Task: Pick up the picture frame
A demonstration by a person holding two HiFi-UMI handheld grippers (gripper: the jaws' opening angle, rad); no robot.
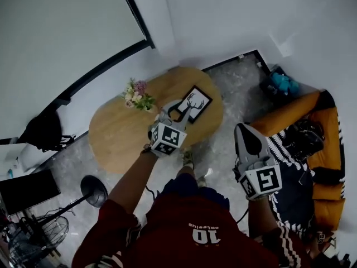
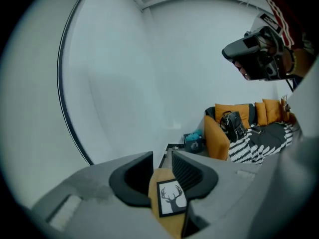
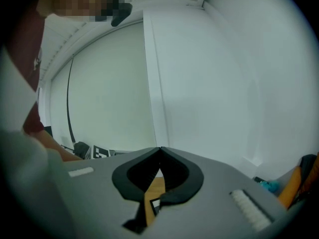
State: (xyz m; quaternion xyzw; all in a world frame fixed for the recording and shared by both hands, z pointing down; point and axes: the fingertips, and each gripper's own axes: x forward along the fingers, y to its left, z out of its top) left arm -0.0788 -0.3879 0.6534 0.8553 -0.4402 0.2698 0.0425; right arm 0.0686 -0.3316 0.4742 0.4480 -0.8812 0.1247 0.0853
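The picture frame (image 1: 194, 103), black-edged with a deer silhouette, lies flat on the right part of the oval wooden table (image 1: 120, 130). My left gripper (image 1: 175, 111) hangs over the table just left of the frame, open and empty. In the left gripper view the frame (image 2: 172, 197) and a strip of table (image 2: 158, 177) show through the gap of the left gripper (image 2: 162, 156). My right gripper (image 1: 242, 130) is off the table's right edge, over the floor. It is shut with the tips touching, and the right gripper (image 3: 159, 149) holds nothing. A corner of the frame (image 3: 155, 203) peeks below it.
A small flower bunch (image 1: 138, 95) stands on the table's far left part. An orange sofa (image 1: 290, 113) with a black bag (image 1: 304, 138) and a striped throw sits to the right. A floor fan (image 1: 92, 190) stands at the lower left. White walls enclose the back.
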